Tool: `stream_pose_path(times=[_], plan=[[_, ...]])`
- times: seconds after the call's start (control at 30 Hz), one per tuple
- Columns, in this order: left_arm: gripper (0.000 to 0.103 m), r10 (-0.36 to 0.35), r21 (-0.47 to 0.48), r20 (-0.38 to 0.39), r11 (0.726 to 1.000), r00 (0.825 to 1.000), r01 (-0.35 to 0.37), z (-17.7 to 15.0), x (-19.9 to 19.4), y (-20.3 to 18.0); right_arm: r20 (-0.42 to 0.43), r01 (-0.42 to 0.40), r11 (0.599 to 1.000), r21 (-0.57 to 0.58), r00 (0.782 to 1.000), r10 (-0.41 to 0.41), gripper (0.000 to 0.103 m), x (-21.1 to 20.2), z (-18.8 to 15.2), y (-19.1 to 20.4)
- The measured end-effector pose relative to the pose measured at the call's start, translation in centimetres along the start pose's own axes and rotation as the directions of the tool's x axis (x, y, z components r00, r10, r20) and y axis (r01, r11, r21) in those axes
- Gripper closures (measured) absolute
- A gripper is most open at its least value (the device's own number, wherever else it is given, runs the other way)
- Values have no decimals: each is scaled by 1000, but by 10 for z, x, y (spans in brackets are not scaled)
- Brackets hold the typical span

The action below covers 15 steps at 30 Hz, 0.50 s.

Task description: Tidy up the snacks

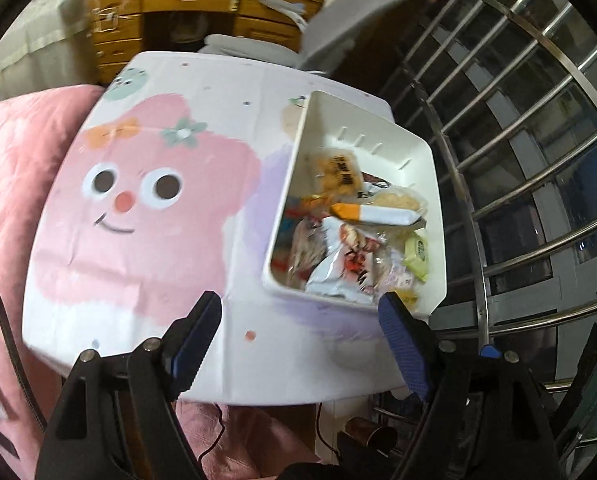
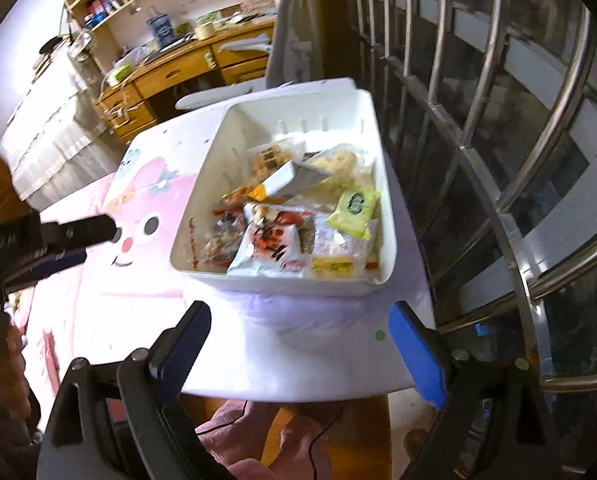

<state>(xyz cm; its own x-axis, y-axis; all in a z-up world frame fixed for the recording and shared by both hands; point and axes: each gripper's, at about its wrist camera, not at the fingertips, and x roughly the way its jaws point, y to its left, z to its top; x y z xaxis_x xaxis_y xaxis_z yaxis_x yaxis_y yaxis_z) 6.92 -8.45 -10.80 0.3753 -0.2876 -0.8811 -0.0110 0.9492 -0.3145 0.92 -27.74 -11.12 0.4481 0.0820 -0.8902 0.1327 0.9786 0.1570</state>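
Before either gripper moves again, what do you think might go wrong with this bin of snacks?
1. The white bin sits near the table's edge beside the metal window bars; a nudge could slide it partway off.
2. The snacks are heaped loosely; the long white-and-orange packet lies tilted on top, so pulling a lower packet may spill others.
3. Both the left gripper and right gripper are open and close together, so they might collide.
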Motion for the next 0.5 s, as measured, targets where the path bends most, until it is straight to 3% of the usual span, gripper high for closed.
stream_pose_path(times=[0.17, 0.33, 0.5], plan=[[24, 27, 34, 19, 999, 999, -28, -13, -23, 1, -36, -82, 997, 10, 996, 82, 12, -11, -4, 5], [23, 40, 79, 104, 996, 994, -48, -24, -62, -8, -81, -153, 988, -24, 985, 151, 12, -29, -6, 18], [16, 92, 132, 131, 985, 987, -109, -35, -81, -18, -85, -154, 983, -103, 986, 145, 12, -53, -9, 34]])
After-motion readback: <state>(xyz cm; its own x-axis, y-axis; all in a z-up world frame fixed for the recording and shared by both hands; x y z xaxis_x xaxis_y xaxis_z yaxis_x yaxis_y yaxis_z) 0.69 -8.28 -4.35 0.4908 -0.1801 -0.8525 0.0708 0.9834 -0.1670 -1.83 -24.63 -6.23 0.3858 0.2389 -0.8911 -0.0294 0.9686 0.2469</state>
